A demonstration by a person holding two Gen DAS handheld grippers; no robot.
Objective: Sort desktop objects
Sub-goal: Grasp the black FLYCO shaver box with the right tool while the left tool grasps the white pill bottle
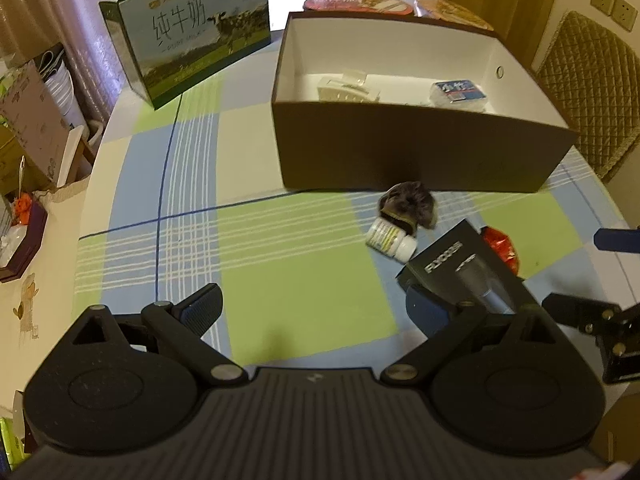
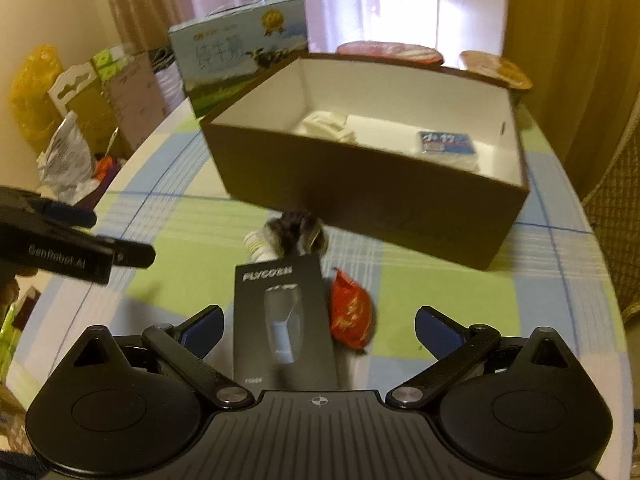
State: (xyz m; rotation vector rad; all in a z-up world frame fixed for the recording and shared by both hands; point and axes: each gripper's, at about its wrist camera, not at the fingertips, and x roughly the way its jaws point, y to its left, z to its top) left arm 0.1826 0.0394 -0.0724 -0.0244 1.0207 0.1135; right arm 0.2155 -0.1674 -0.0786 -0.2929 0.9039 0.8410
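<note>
Four loose things wait on the table before the brown box; my left claw hangs released, holding nothing. From the right wrist, my right claw gapes over the black shaver carton, likely next: straddle, clench, lift into the box.

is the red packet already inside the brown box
No, the red packet lies on the tablecloth beside the black shaver box, outside and in front of the brown box.
</note>
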